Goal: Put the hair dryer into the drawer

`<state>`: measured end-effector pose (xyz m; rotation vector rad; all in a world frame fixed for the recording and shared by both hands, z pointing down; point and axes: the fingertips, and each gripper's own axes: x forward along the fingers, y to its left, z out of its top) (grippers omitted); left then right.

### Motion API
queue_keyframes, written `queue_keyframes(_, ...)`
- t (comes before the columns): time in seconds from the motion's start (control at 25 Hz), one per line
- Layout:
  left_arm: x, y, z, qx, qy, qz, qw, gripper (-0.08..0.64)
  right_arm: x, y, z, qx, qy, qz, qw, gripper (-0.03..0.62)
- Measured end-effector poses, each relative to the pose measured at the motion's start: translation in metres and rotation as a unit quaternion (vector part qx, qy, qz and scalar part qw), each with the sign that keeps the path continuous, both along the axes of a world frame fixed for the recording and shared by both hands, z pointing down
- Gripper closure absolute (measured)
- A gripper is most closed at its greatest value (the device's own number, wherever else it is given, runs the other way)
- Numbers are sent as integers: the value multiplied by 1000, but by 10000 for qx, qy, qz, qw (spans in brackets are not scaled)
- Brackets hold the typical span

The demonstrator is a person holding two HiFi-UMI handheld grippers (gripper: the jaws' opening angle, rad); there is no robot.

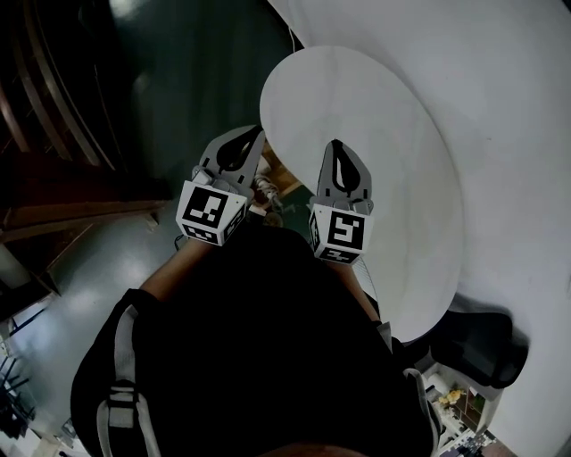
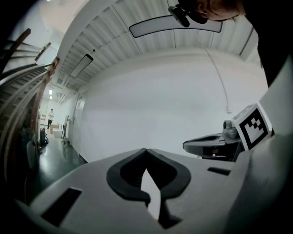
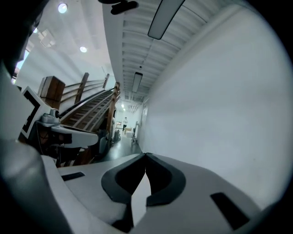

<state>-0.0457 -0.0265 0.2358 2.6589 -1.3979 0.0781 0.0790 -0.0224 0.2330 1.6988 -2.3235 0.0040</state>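
Two grippers side by side before us: we hold the left gripper [image 1: 257, 136] and the right gripper [image 1: 335, 145] with jaws pressed together on nothing, tips by the near edge of a round white table [image 1: 419, 205], facing a white wall [image 2: 160, 100]. Where the hair dryer lies, we cannot tell.

Head view:
- The dark torso [image 1: 259, 357] fills 6 o'clock and blocks whatever lies beneath it.
- A small object [image 1: 266, 192] between the left gripper [image 1: 257, 134] and the right gripper [image 1: 335, 143] is half covered. I can't tell what it is.
- The near rim of the round white table [image 1: 384, 134] passes behind the right gripper and the torso.
- The clutter [image 1: 455, 397] at 5 o'clock is too small to identify.

Left gripper view:
- The distant figure [image 2: 50, 117] at 9 o'clock is too small for detail.
- The dark object [image 2: 192, 11] at 12 o'clock is cut off by the frame edge.

Right gripper view:
- The far figure [image 3: 124, 122] near centre is equally tiny.
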Motion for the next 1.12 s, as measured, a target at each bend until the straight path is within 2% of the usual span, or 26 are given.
queue_keyframes(0.16, 12, 5, -25, 457, -214, 84, 9987, 552, 15, 6, -18, 193, -194, 146, 9995, 569)
queue_keyframes(0.24, 17, 8, -31, 547, -232, 151, 9981, 552, 20, 9, -23, 268, -285, 187, 9991, 569)
queue_keyframes(0.72, 31, 7, -19, 387, -219, 312, 9985, 552, 37, 15, -18, 196, -392, 289, 9986, 569)
queue_keyframes(1.12, 36, 5, -17, 400, -257, 431, 9979, 552, 33, 11, -13, 196, -386, 290, 9986, 569)
